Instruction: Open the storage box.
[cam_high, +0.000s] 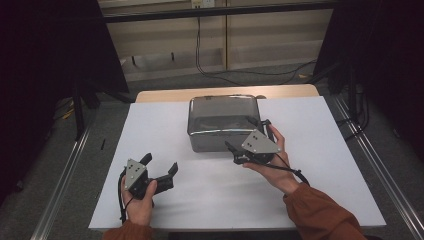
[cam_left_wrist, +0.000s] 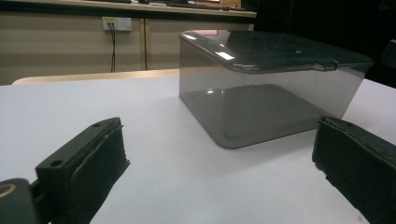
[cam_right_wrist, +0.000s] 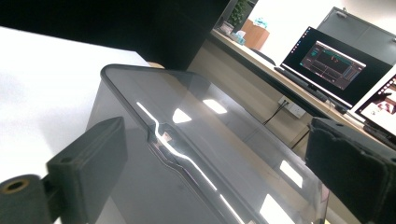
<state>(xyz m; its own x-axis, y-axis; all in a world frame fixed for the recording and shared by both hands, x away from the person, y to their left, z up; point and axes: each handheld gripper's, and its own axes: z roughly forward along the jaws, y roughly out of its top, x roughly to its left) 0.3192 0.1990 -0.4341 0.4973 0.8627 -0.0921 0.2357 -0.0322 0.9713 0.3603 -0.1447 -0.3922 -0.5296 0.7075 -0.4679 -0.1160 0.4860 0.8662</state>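
While the box is sitting lidded at the far middle of the white table, the right gripper is hovering at its near right corner, jaws open; the left gripper is resting apart, also open; grey floor and beige cabinets are surrounding the table

We see a smoky clear box w/ lid sitting at the far middle of the white counter. Our right hand-held gripper is at the box's near right corner, jaws apart, one up by the lid edge, the other low at the front wall; can't tell if they touch. Its grey plate faces up. Our left hand-held gripper rests low on the counter, well apart from the box, jaws spread, nothing btwn them. Rust-orange sleeves at the bottom edge. Cables hang on the wall beyond.
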